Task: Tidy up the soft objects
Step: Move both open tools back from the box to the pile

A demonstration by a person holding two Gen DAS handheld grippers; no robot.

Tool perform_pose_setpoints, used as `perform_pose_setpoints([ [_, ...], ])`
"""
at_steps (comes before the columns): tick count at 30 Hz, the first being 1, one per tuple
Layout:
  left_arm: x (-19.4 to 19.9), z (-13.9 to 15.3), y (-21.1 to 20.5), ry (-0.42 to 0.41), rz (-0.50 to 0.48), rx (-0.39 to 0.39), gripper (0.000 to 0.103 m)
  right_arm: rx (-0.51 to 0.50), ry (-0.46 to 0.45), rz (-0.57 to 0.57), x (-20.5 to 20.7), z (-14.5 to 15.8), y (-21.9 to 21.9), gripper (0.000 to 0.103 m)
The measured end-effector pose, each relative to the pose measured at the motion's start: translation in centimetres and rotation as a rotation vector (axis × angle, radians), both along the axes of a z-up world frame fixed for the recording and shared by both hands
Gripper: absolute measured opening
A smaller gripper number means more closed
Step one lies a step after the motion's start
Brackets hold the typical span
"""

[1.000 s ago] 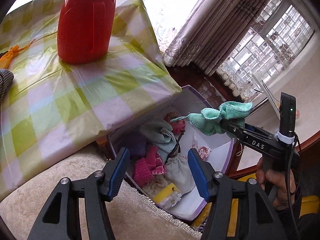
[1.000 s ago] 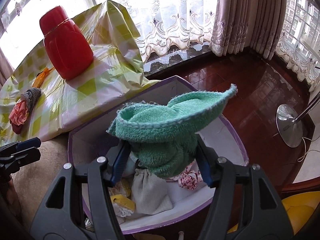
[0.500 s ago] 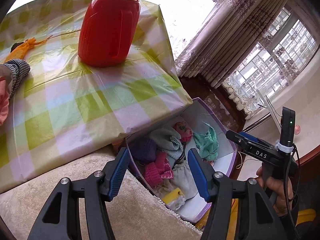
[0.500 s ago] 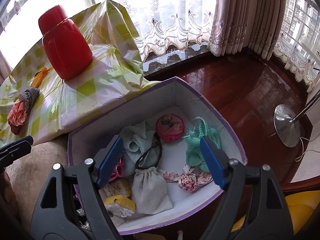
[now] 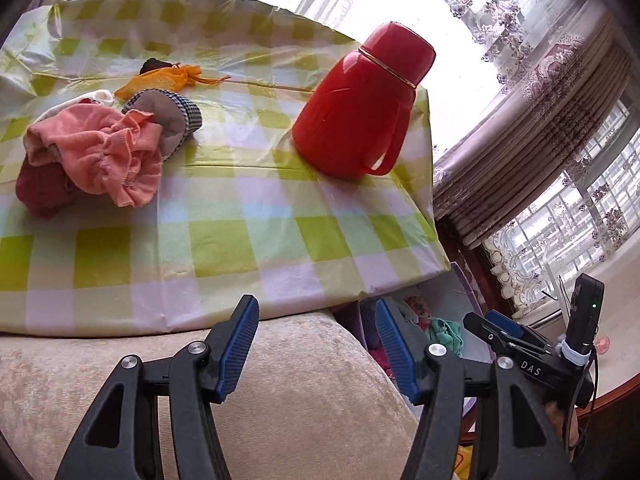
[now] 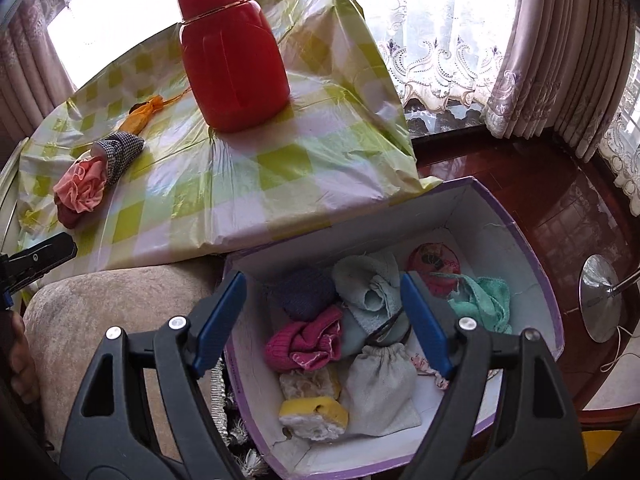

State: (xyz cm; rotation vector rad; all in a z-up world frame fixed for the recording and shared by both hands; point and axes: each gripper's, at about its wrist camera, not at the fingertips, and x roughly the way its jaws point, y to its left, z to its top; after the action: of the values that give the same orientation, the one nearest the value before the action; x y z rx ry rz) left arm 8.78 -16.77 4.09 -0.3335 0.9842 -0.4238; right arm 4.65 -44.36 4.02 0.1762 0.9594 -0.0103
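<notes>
On the table (image 5: pixel 224 240), far left, a frilly pink cloth (image 5: pixel 100 148) lies bunched against a checked fabric piece (image 5: pixel 176 116), an orange pouch (image 5: pixel 160 78) just beyond. The left gripper (image 5: pixel 316 346) hangs open and empty above a beige cushion (image 5: pixel 280 400). A red flask (image 5: pixel 356 108) stands upright further right. Off the table's right edge sits the purple box (image 6: pixel 520 232), holding a magenta knit (image 6: pixel 304 344), grey pouch (image 6: pixel 380 388), yellow sponge (image 6: pixel 316 412) and green towel (image 6: pixel 484 300). The right gripper (image 6: pixel 324 320), its fingers just spread wide, hovers empty over the box. Curtains (image 6: pixel 560 48) and dark wood floor (image 6: pixel 580 200) lie beyond.
</notes>
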Motion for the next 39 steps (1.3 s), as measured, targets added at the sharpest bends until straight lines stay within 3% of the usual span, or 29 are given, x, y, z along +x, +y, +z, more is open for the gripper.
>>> perform_pose_setpoints([
  [9, -0.3, -1.1, 9.1, 0.018, 0.239, -0.019, 0.062, 0.015, 0.001, 0.145, 2.5, 0.6, 6.8, 0.081],
  [19, 0.9, -2.7, 16.2, 0.047, 0.416, -0.029, 0.061, 0.023, 0.024, 0.246, 5.4, 0.1, 12.3, 0.081],
  [29, 3.6, -3.3, 18.3, 0.050, 0.457, 0.009, 0.062, 0.052, 0.026, 0.291, 8.4, -0.1, 16.3, 0.081],
  [39, 7.7, -4.2, 18.8, 0.063, 0.416, 0.039, 0.075, 0.085, -0.001, 0.317, 11.9, 0.8, 19.7, 0.082],
])
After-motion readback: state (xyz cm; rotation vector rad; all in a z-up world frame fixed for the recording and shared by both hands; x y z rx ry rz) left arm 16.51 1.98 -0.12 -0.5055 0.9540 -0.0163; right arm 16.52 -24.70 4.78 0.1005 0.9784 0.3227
